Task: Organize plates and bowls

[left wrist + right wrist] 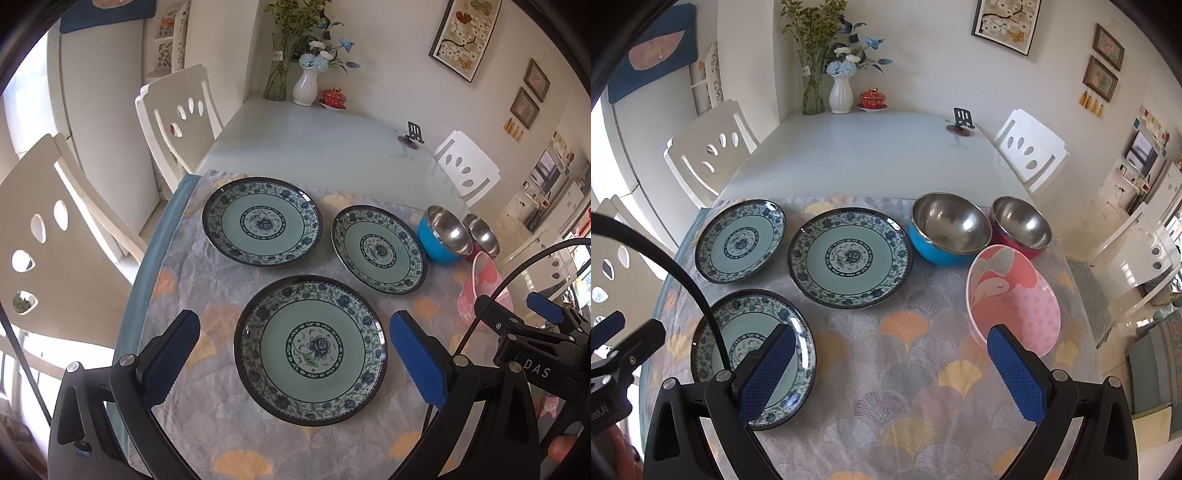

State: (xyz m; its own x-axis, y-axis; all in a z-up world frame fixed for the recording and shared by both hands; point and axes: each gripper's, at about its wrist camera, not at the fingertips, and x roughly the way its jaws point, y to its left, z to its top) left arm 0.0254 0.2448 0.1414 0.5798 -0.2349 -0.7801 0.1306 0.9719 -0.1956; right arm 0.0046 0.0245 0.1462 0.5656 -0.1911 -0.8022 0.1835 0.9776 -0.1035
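**Left wrist view: three plates and three bowls laid out, none stacked yet**

Left hand-held gripper (pixel 295 354): jaws wide apart, empty, hovering above the nearest plate (pixel 310 350). Right hand-held gripper (pixel 892 373): likewise spread and empty, over bare cloth (pixel 905 387) beside that plate.

Landmark: nearest plate, on the patterned cloth covering the desk (pixel 857 155).
- Far-left plate (pixel 262 221): beyond it, apart.
- Far-right plate (pixel 380 249): beyond it, apart.
- Blue bowl (pixel 947 229): just beyond the far-right plate, steel-lined.
- Red bowl (pixel 1021 227): touching or almost touching the blue bowl.
- Pink bowl (pixel 1014 295): well to the right of the landmark, tilted on its side.

Appearance: plates are glazed teal with blue floral rims, shallow, matching.

Handling advice: pinch the raised rim of the nearest plate, lift level, and lower it centred on another plate. Glazed ware likely slips; grip firmly. Nest the bowls separately.
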